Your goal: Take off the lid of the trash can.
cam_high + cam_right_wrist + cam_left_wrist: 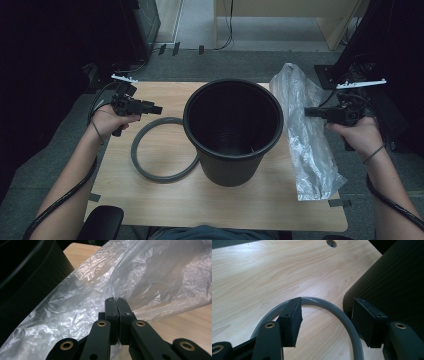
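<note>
Plastic film of the clear bag [307,145] is thin, crinkled and slack, so it is judged to be very light, soft and slippery, likely to slide or tear if pulled hard. The bag is seen lying lengthwise on the right part of the desk [220,205], just beside the black bin [232,132], with its far end bunched up near the desk's back edge. A hold is best taken at one edge of the open end, where a single layer or a fold can be pinched, not in the flat middle. The right gripper [117,300] is held over the bag with its jaws pressed together; whether any film is caught between them cannot be told. The left gripper [325,320] is held above the grey ring [162,150] with its jaws apart and nothing between them. The ring, lying flat on the desk against the bin's left side, is judged stiff and light, and can be taken anywhere along its band. The bin stands upright and appears empty.
</note>
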Motion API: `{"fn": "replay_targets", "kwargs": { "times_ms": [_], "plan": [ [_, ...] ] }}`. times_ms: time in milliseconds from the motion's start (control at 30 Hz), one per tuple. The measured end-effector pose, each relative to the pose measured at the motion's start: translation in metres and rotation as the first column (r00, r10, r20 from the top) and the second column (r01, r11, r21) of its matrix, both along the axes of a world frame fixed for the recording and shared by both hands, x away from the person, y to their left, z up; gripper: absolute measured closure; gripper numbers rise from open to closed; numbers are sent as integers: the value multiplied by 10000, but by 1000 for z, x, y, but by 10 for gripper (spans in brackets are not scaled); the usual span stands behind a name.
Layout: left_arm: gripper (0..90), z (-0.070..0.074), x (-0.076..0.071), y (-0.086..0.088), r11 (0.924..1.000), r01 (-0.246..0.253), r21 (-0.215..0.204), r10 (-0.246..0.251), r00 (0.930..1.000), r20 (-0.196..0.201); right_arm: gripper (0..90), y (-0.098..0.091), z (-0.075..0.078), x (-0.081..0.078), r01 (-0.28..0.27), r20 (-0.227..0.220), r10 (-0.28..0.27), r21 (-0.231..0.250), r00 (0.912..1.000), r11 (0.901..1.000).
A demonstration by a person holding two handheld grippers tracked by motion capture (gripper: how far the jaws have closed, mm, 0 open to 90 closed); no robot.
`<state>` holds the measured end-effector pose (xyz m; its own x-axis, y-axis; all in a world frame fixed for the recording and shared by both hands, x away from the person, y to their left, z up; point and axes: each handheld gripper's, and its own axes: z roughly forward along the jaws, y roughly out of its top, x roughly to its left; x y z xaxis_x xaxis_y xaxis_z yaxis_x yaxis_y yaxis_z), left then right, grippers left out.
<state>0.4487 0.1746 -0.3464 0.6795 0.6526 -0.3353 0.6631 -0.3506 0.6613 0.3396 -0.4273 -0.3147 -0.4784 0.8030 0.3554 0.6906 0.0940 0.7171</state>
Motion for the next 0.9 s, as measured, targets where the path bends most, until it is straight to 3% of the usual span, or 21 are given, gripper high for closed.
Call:
{"fn": "replay_targets", "kwargs": {
  "times_ms": [200,300,467,633,767,900],
  "plan": [
    [404,11,0,-4,9998,105,-193,-102,9998,160,900,0,18,0,-101,189,103,-112,9998,9999],
    [403,22,-2,-10,9994,213,-289,-204,9993,321,900,-1,28,1,-178,430,190,-261,9989,9995],
    [400,43,-3,-20,9974,569,-437,-536,9959,734,900,-2,44,3,-112,635,117,-75,9979,9999],
    [400,56,-4,-26,9964,685,-491,-633,9930,998,900,0,57,6,-64,801,74,-124,9968,9999],
    [394,65,-9,-33,9973,699,-208,-668,9899,1248,900,4,64,8,-99,870,107,-93,9962,9999],
    [394,75,-15,-37,9946,975,-348,-921,9869,1326,900,12,71,12,-226,885,228,-29,9958,9997]
  ]
}}
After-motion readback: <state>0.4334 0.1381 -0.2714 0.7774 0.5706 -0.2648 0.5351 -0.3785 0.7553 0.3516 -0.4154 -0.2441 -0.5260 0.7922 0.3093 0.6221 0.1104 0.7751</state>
